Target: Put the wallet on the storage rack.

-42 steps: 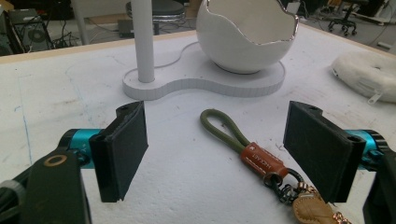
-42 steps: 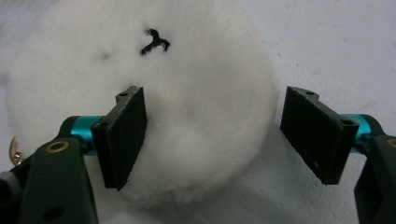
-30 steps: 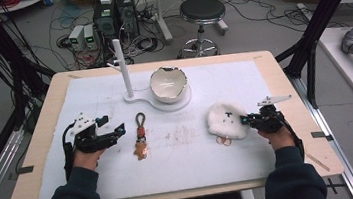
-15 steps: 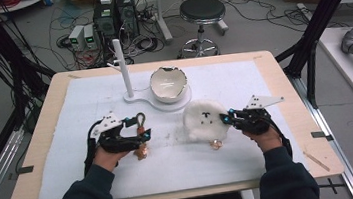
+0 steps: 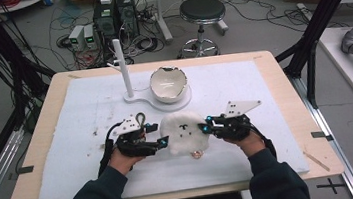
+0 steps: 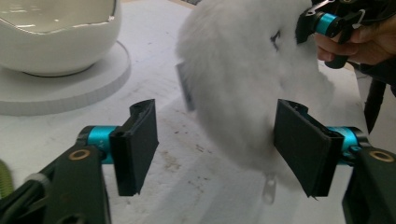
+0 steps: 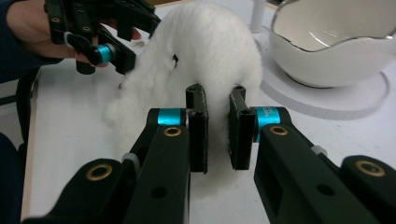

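Two grippers close in on a white plush toy at mid-table

The right gripper, jaws pinched nearly closed on a tuft of the fluffy white plush toy, has carried it left from half a second ago, to just near of the white bowl. The left gripper, moved right off the brown keychain strap, now has its wide-open jaws either side of the toy's left edge.

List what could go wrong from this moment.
The right gripper pinches only a tuft of the plush; the fur could slip free. The left gripper has open jaws beside the plush, so closing may catch little. The bowl stands just behind; a lift could bump it.
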